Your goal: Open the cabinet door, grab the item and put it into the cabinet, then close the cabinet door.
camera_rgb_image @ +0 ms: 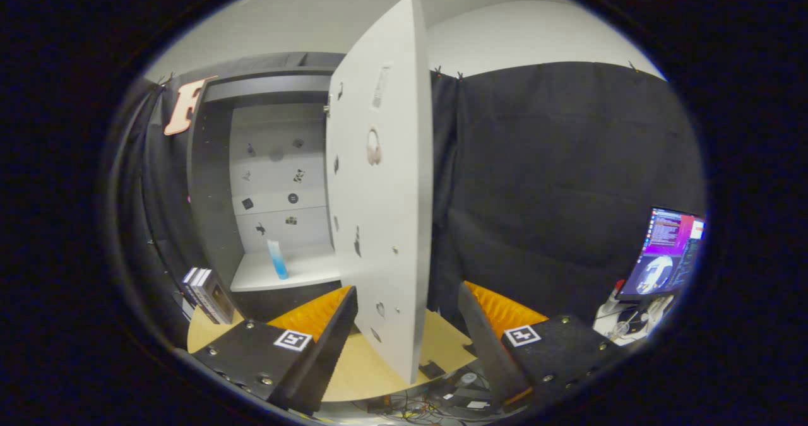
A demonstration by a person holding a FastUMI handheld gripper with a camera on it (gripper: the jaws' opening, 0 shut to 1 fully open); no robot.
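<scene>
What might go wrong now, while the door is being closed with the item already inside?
1. The tool is open, its fingers either side of the cabinet door edge without clearly gripping it; the door may slip free or swing unevenly.
2. The blue-and-white tube stands upright on the cabinet shelf; a hard close could topple it.

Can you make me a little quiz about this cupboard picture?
1. True or false: the door is shut.
2. Where is the blue tube? A) on the cabinet shelf B) between the fingers C) on the table
3. What sits between the open gripper fingers?

Key: 1 false, it stands open. 2 A, upright on the shelf. 3 The door's edge, with neither finger pressing on it.
</scene>
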